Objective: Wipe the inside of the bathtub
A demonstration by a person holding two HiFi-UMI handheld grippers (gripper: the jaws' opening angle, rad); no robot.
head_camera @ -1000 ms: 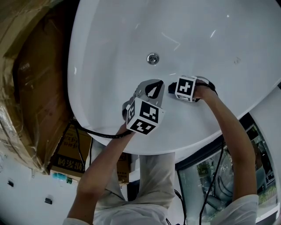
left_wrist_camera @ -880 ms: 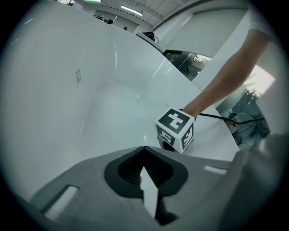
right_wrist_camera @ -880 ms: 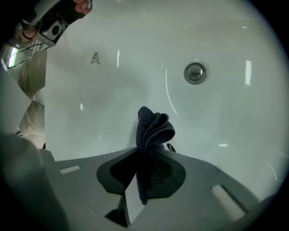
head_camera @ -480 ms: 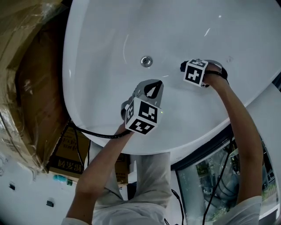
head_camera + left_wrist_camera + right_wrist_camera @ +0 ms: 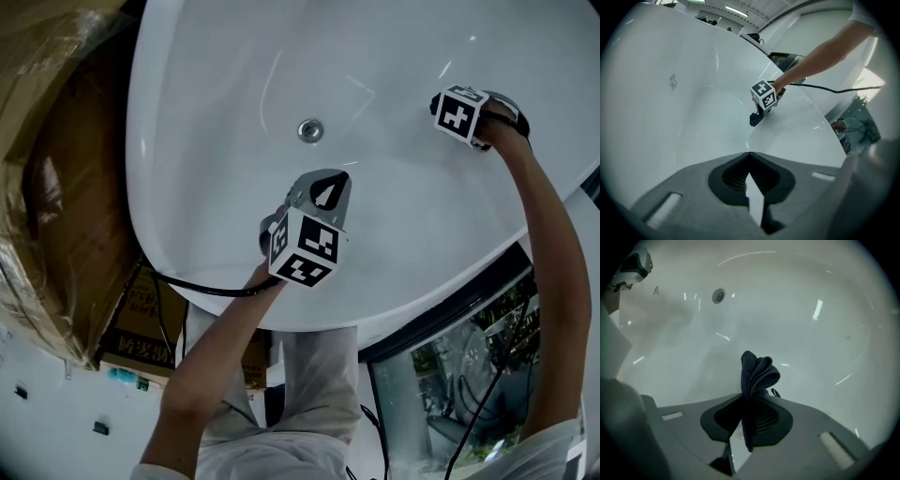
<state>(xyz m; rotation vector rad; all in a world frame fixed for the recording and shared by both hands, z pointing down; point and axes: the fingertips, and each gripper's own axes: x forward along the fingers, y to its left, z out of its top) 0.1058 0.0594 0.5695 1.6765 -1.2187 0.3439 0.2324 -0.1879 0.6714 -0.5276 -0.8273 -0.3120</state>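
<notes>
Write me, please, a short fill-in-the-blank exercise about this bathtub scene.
1. The right gripper holds a dark ____ in its jaws.
2. The left gripper holds ____, its jaws together.
3. A round metal ____ shows in the white bathtub.
Missing words: cloth; nothing; drain.

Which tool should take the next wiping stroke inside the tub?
Right. The right tool is shut on the dark cloth, low inside the bathtub. The left tool is shut on nothing and sits nearer the rim.
</notes>
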